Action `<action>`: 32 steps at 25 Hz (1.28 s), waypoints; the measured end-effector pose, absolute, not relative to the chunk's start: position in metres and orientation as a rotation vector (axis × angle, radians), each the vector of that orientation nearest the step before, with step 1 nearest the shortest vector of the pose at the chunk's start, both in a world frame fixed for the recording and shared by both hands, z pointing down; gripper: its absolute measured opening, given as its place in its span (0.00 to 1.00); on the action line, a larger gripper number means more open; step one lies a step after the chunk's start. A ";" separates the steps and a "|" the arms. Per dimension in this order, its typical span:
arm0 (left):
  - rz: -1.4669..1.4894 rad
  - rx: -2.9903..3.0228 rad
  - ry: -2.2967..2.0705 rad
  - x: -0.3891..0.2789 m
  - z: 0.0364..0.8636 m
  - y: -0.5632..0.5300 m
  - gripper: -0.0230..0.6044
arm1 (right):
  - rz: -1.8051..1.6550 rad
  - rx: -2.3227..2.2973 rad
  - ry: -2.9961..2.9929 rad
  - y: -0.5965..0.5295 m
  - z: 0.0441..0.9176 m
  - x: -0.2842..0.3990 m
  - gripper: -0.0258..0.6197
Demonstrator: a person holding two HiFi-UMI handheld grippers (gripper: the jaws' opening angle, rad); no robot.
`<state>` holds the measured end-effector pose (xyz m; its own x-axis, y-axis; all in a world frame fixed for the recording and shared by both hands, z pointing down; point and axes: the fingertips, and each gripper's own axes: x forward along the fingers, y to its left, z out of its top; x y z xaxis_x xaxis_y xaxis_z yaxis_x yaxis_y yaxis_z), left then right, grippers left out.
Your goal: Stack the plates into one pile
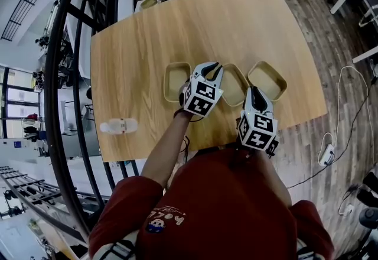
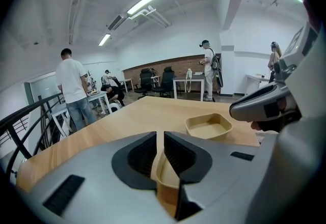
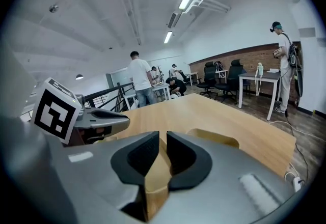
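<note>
Your left gripper (image 2: 163, 154), right gripper (image 3: 162, 159): jaws narrowly parted, clamping nothing; middle plate (image 1: 236, 86) on table (image 1: 147, 46), rim apparently within both gaps; seat rim deeper, squeeze evenly, lift level toward right plate (image 1: 267, 80).

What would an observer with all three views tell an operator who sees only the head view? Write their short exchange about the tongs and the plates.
Operator: My head view shows the left gripper only from above. Are its tongs open?
Observer: Yes. The left gripper view shows them slightly apart, and a tan plate has its rim between them, not clamped as far as I can see.
Operator: And the right gripper?
Observer: The right gripper view shows much the same: tongs apart around a plate edge. I cannot tell whether it is the same plate.
</note>
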<state>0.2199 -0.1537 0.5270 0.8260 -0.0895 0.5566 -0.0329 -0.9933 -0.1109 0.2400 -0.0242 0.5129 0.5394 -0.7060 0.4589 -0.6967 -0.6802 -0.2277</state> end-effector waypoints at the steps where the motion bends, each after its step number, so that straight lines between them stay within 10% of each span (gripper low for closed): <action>1: -0.904 -2.906 0.092 0.221 0.530 -0.153 0.12 | -0.858 -2.731 1.234 -0.022 0.517 0.240 0.13; 32: -1.326 -2.721 -0.057 0.229 0.622 -0.155 0.21 | -1.531 -2.455 1.017 -0.009 0.634 0.207 0.31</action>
<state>0.2295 -0.1545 0.6221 0.6168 -0.0165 0.7869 0.0837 -0.9927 -0.0864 0.2067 -0.0087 0.6341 0.2825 -0.5674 0.7735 -0.4933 -0.7775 -0.3902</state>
